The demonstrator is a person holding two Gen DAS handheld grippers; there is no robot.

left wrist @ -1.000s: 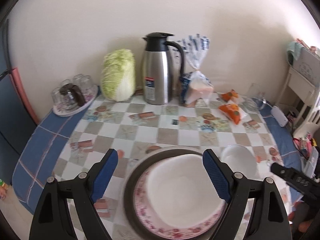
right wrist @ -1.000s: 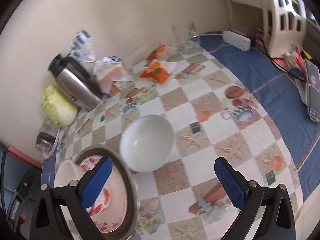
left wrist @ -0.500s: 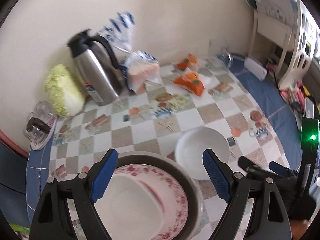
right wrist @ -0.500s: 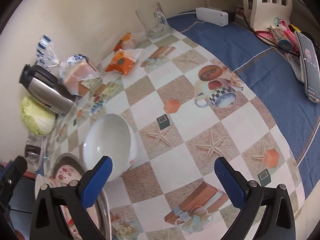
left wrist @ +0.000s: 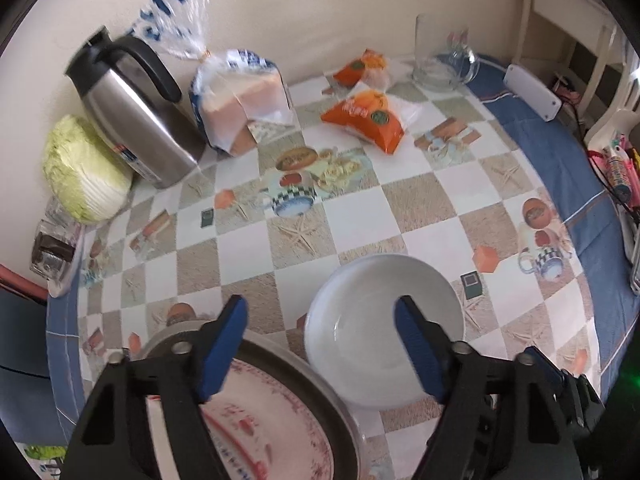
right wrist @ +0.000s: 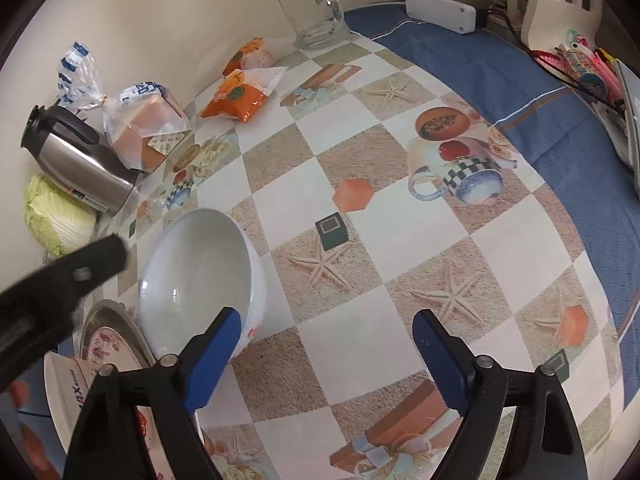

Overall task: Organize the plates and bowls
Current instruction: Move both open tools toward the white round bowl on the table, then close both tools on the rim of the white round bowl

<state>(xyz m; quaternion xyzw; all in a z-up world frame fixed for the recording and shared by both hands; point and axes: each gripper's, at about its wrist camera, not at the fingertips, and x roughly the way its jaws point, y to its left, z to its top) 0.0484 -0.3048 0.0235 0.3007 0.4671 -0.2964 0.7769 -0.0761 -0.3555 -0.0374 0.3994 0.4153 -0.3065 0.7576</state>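
A plain white bowl [left wrist: 372,320] stands on the checked tablecloth, just right of a stack. The stack is a dark metal tray [left wrist: 320,376] carrying a floral plate [left wrist: 280,412], with a white dish [right wrist: 66,392] on top. My left gripper [left wrist: 320,304] hovers over the bowl's left rim with its jaws closing. Its right finger is above the bowl's hollow and its left finger above the tray's edge; the pads touch nothing. My right gripper [right wrist: 326,316] is also closing, over bare cloth beside the bowl [right wrist: 200,272]. Its left fingertip overlaps the bowl's near wall without a grip.
Along the wall stand a steel jug [left wrist: 136,112], a cabbage [left wrist: 80,172], bagged bread [left wrist: 240,100], orange packets [left wrist: 364,116] and a glass mug [left wrist: 440,60]. A tray of glasses [left wrist: 52,248] sits at the left edge. A white power strip [right wrist: 440,12] and clutter lie at the right.
My left gripper swung right from above the stack to the white bowl and narrowed. My right gripper sank toward the table beside the bowl and narrowed too.
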